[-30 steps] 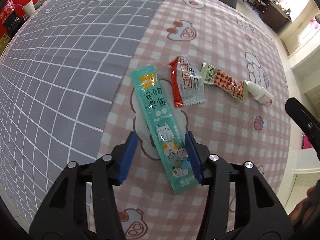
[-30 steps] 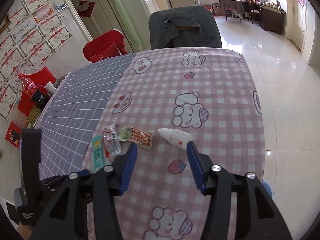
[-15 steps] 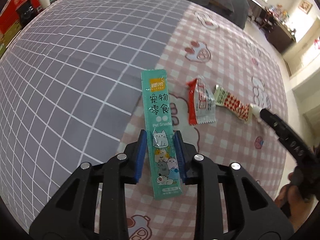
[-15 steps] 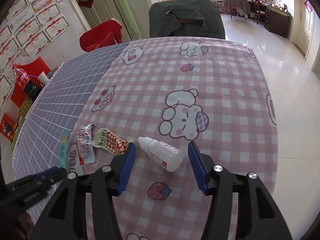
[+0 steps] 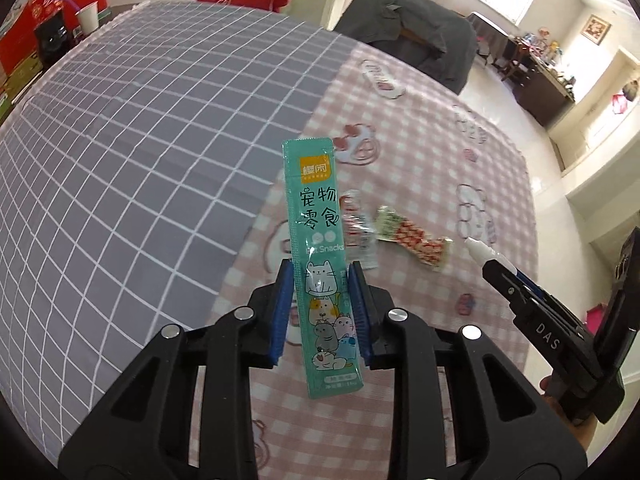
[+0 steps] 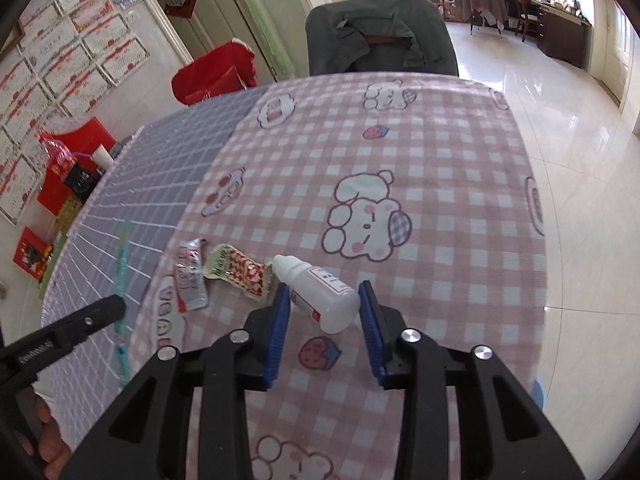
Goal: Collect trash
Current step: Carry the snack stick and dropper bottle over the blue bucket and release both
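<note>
Sachet (image 5: 320,264) now lifted, in L gripper (image 5: 320,312)

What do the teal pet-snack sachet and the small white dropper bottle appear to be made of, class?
Teal pet-snack sachet: likely thin plastic film, glossy; glare and printed cats show, and it stands flat in the left gripper.
White dropper bottle: probably translucent plastic, matte and cloudy, with a paper-looking label.

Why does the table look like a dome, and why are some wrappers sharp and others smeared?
Left wrist view: the fisheye lens bulges the grid tablecloth; the clamped teal pet-snack sachet is crisp, while the wrappers behind are blurred. Right wrist view: the same curving, window glare on the floor tiles, and the white dropper bottle sharp.
</note>
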`<state>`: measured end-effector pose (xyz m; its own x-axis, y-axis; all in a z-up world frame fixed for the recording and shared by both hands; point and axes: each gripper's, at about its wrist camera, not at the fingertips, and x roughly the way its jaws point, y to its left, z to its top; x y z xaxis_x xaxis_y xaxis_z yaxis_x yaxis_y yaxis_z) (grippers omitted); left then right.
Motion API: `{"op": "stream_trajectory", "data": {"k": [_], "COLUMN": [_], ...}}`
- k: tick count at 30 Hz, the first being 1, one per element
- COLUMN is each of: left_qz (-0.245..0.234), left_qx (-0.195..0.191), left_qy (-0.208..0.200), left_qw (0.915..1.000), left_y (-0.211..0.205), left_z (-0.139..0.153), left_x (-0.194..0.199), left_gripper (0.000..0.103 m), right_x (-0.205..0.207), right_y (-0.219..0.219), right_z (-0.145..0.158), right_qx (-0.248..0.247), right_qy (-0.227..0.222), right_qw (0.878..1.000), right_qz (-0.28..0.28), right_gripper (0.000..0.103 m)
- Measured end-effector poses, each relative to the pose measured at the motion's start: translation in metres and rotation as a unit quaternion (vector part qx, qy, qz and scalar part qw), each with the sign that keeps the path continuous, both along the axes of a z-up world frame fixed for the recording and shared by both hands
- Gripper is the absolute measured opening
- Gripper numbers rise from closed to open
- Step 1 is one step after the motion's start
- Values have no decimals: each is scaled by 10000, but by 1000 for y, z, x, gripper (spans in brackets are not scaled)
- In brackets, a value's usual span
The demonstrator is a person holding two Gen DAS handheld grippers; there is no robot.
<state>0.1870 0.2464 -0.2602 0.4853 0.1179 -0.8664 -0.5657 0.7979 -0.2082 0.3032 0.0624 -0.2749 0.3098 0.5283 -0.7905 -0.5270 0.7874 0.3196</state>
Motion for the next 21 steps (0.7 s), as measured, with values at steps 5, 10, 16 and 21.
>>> {"op": "stream_trajectory", "data": {"k": [5,10,16,21], "left_qz": [-307,-710,-1275,-1847], "left_qx": [-40,-71,-145,-207], "left_qy": [-123,-242,-328,-329], "left_qw": [9994,9972,9912,9820], "left_y": [-30,-68,-126,-186], "left_z": [11,21,30,33], "left_x": [10,19,29,40], "left_gripper": [28,28,28,28], "right_x": [-13,-28,-42,-53], "right_y": [-20,-54,-114,-181], "right_z": [20,38,56,61], "right_qx": [206,477,688,767], "right_qy": [11,72,82,117], "right_qw": [9997,9982,9938,9859], "right_qz": [-103,-361,-869,-1481], "right_gripper": [35,35,35,35]}}
